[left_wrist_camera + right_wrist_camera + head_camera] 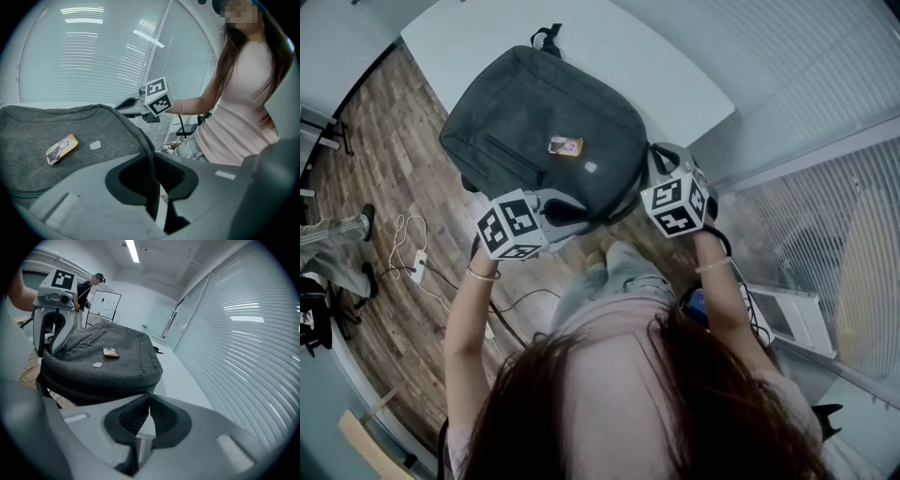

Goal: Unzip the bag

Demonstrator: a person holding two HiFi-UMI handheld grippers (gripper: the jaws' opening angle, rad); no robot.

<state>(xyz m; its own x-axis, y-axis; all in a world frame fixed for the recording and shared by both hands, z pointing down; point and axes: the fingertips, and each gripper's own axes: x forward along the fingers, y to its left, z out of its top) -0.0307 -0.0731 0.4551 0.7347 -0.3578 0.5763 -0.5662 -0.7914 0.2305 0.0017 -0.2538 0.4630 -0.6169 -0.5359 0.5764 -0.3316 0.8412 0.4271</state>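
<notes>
Left gripper view shows the left gripper [153, 161] with its fingers clamped on the near edge of the grey bag [42, 131] — an anchoring hold, I judge, to keep the fabric taut against a pull on the zip. The bag lies flat on the white table [609, 47], its near end overhanging the edge toward the person. At the other corner, the right gripper [148, 400] has its fingers pinched together on what looks like the zip pull [149, 392] — placed to run it along the seam.

Print on the bag's [534, 112] small card [565, 145], illegibly tiny.
</notes>
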